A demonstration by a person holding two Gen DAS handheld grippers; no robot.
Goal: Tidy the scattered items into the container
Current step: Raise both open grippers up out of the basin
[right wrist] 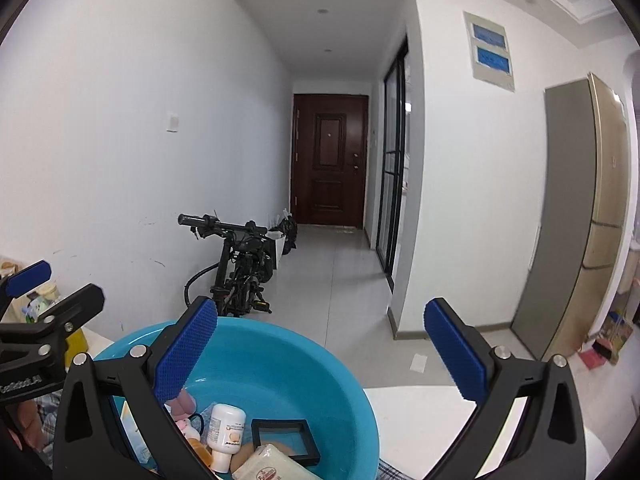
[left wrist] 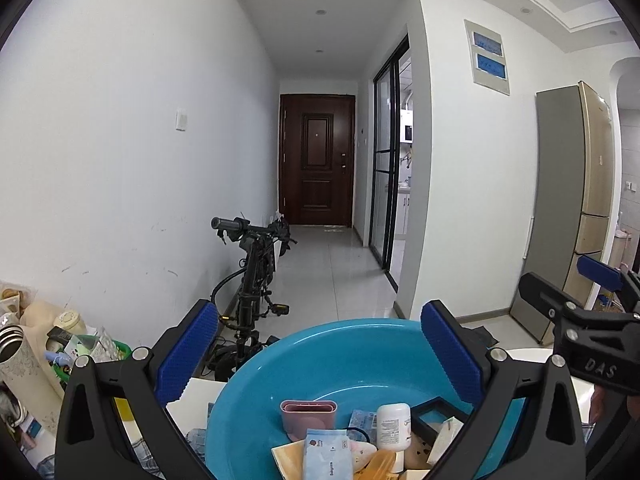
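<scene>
Basin (left wrist: 352, 344) contents cut off at bottom edge; white bottle (right wrist: 226, 432) label perhaps unreadable.

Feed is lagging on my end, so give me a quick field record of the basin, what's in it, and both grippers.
container: blue basin, on a white table
contents: white bottle, black frame, pink case, tissue pack, other small items
left gripper: open, nothing between the jaws, above the basin
right gripper: open, nothing between the jaws, above the basin's right rim
outside basin: cluttered items at the table's far left, including a metal flask
background: bicycle, hallway door
</scene>
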